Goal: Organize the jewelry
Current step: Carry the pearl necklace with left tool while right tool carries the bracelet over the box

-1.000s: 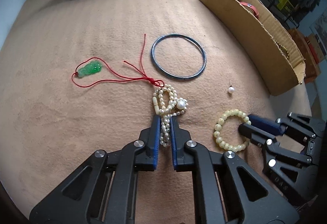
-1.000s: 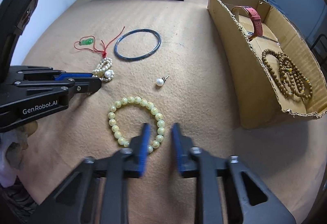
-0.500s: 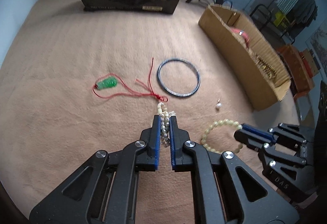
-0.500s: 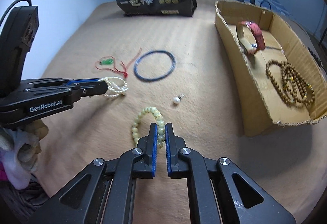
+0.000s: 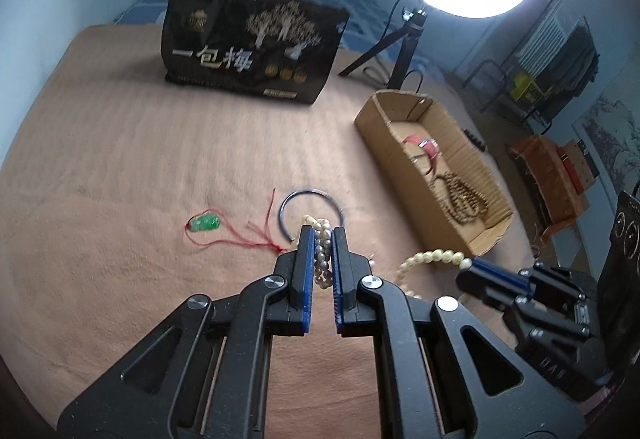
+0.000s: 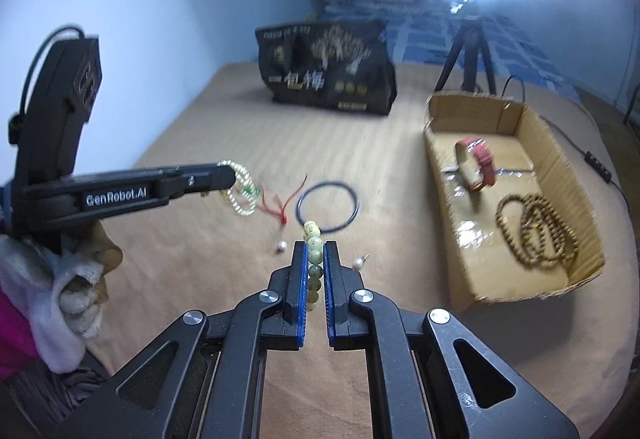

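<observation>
The left gripper has its blue-lined jaws closed down to a narrow slit on a pearl necklace, whose strands run between the pads and loop out past the tips. In the right wrist view the same necklace hangs in loops from the tip of that gripper, lifted clear of the tan blanket that covers the surface.

The right gripper is likewise squeezed nearly shut on a yellow bead bracelet; several beads sit in a line between its pads and a few stick out beyond the tips. From the left wrist view the bracelet arcs out from the right gripper's tip, above the blanket.

On the blanket, near its middle, lies a dark blue bangle. Just left of it a green pendant rests on a red cord. Two small pearl pieces lie apart on the blanket, close in front of the right gripper, one on each side.

A cardboard box stands along the right edge of the surface, holding a red watch toward its far end and a coil of brown wooden beads toward its near end. A black printed bag stands at the far edge.
</observation>
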A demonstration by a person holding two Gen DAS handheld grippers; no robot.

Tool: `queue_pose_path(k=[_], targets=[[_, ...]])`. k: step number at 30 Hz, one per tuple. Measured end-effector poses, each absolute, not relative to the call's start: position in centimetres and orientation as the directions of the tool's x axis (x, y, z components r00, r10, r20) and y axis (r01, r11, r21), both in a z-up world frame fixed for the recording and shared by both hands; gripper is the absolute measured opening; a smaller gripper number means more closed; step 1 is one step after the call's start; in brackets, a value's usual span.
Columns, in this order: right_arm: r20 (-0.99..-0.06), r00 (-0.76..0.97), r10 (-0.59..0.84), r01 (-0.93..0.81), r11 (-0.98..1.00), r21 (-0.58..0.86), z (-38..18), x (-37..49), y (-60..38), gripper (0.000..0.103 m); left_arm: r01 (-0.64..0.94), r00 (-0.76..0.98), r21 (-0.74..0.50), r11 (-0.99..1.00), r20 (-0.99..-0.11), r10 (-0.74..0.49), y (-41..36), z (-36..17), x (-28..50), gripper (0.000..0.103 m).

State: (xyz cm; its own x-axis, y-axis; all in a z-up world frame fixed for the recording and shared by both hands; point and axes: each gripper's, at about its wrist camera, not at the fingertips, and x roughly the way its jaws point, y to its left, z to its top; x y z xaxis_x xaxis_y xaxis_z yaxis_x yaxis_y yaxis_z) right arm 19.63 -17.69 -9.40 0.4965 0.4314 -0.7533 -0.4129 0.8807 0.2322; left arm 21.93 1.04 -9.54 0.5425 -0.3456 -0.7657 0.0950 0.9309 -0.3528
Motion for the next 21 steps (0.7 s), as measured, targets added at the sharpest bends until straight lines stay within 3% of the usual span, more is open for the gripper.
queue_pose_path(k=[21], targets=[[-0.688,0.665,0.291,-0.196,0.957,0.214,-6.7,25.3,-30.3,0.006,0.247,0.555,-0.347,0.905,-0.715,-0.425,-7.9,-6.7,23.8,0.006]])
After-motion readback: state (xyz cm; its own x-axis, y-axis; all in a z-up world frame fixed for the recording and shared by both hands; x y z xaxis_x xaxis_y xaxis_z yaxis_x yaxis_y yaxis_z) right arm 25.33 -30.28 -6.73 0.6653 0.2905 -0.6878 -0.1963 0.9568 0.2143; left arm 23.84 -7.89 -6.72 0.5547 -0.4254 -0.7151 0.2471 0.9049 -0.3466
